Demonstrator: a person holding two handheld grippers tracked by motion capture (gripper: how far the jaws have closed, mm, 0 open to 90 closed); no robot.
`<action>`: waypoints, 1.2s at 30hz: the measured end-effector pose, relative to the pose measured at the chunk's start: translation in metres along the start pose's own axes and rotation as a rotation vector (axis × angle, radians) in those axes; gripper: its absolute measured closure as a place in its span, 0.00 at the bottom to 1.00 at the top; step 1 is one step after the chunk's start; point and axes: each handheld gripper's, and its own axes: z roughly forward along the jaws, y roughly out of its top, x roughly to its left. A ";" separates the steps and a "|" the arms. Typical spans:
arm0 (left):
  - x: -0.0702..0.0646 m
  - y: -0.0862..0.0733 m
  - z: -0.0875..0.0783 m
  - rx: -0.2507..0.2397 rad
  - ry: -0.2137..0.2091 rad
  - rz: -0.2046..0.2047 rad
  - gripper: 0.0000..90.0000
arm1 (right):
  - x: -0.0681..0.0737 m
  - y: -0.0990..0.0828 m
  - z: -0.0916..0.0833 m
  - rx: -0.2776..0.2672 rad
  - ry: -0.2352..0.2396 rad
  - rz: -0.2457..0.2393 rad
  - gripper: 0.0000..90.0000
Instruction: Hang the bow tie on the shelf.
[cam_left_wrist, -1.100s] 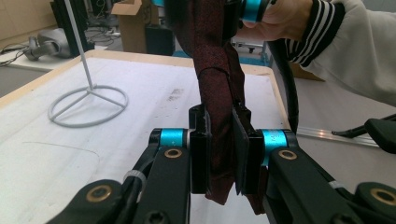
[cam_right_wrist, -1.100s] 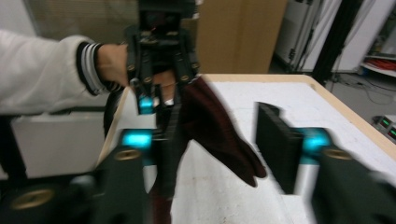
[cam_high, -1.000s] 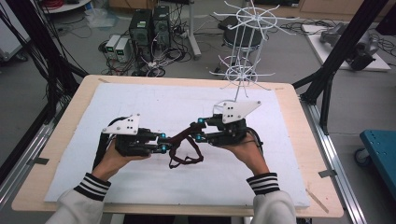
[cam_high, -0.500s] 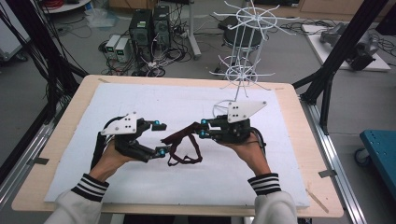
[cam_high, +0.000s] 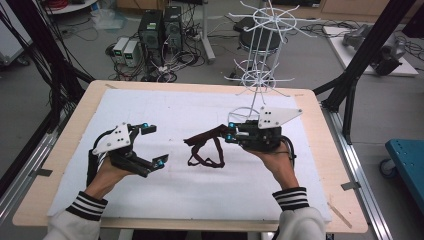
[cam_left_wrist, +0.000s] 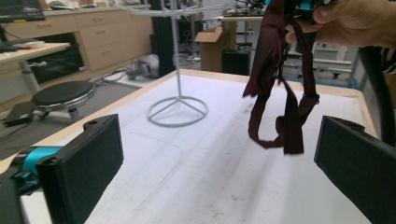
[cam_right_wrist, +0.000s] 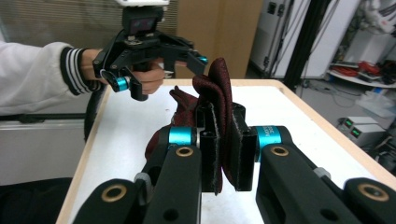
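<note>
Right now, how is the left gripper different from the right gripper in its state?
The left gripper has its jaws wide apart, having just opened, with nothing between them; the right gripper is shut on the dark red strap. The left gripper sits low near the white mat, apart from the strap; the right gripper lifts the strap so that its loops hang. Both are hand-held, with black jaws.

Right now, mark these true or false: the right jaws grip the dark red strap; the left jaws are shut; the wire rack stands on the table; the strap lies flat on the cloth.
1. The right gripper clamps the dark red strap: true.
2. The left gripper is shut: false, its jaws have just opened and hold nothing.
3. The wire rack stands on the table: true.
4. The strap lies flat: false, it hangs from the right gripper.
</note>
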 end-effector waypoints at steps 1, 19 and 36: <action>0.001 -0.003 -0.003 0.004 0.015 0.001 0.02 | 0.000 0.000 -0.002 -0.001 -0.010 0.000 0.94; 0.018 -0.045 -0.050 0.054 0.173 -0.034 0.02 | -0.006 0.002 -0.042 -0.032 -0.205 0.015 0.94; 0.018 -0.084 -0.077 -0.002 0.306 -0.052 0.02 | -0.019 0.015 -0.043 -0.016 -0.306 0.024 0.94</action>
